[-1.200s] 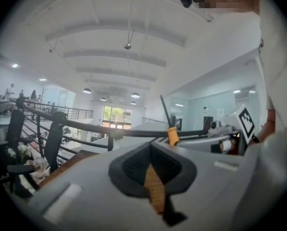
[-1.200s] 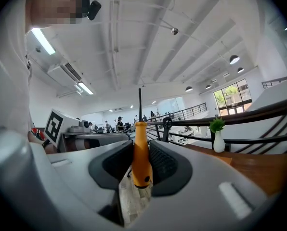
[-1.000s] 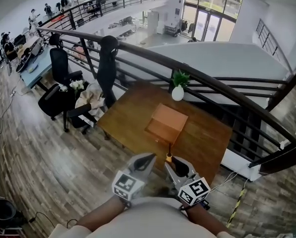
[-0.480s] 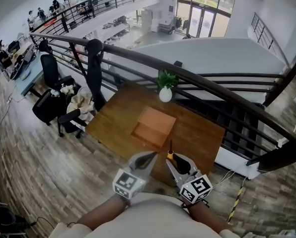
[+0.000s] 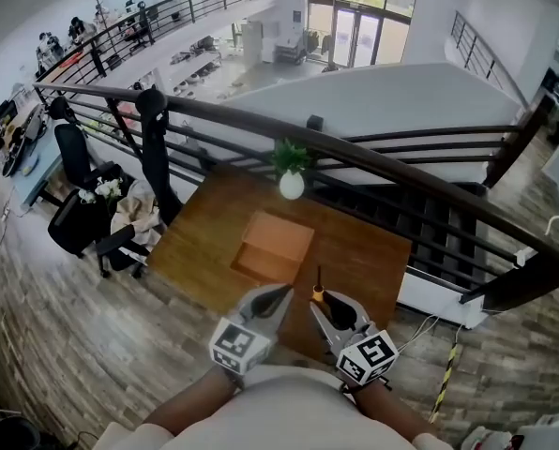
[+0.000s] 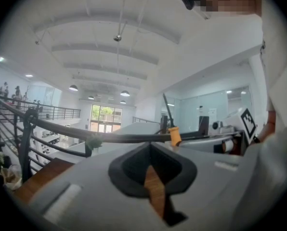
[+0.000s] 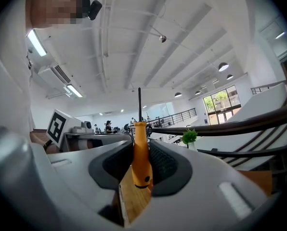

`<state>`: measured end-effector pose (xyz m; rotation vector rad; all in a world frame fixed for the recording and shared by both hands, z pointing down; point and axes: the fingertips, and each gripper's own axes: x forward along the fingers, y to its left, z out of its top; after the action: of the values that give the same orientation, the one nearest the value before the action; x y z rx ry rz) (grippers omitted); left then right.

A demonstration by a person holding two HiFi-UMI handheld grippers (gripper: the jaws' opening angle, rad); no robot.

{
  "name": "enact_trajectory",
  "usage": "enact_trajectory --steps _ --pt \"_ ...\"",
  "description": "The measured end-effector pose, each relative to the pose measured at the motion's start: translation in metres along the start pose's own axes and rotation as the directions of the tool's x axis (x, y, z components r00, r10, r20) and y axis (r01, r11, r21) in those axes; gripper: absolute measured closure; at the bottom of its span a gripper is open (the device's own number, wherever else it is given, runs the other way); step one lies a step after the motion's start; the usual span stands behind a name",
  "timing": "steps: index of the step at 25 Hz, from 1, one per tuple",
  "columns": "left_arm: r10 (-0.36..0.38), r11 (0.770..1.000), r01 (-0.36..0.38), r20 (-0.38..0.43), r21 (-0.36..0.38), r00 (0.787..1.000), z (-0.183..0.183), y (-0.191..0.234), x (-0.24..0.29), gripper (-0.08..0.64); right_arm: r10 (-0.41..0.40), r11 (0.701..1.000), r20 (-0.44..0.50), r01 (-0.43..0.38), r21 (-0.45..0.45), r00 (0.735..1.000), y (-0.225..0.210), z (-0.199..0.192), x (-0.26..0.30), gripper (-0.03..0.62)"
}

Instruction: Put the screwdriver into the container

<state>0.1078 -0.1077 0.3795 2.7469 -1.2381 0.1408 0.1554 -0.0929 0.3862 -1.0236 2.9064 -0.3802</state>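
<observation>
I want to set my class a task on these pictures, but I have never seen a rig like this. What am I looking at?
There is no robot here: a person holds a two-fingered gripper in each hand. The head view comes from a camera on the person's head, looking steeply down. The two gripper views come from a camera riding on each gripper, looking along its fingers. Ahead stands a wooden table beside a railing, with a brown box and a potted plant on it. The right gripper is shut on an orange-handled screwdriver, its shaft pointing up. The left gripper is shut and holds nothing.
</observation>
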Motion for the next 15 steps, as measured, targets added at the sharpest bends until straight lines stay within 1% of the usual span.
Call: enact_trajectory --steps 7,15 --pt "-0.044 0.999 0.044 -0.011 -0.010 0.999 -0.009 0.010 0.013 0.555 -0.044 0.999 -0.001 0.044 0.012 0.999 -0.015 -0.007 0.010 0.480" --pt "-0.084 0.996 0.084 -0.008 -0.010 0.996 -0.004 0.049 0.015 0.555 -0.081 0.997 0.000 0.081 0.007 0.997 -0.016 -0.003 0.048 0.480"
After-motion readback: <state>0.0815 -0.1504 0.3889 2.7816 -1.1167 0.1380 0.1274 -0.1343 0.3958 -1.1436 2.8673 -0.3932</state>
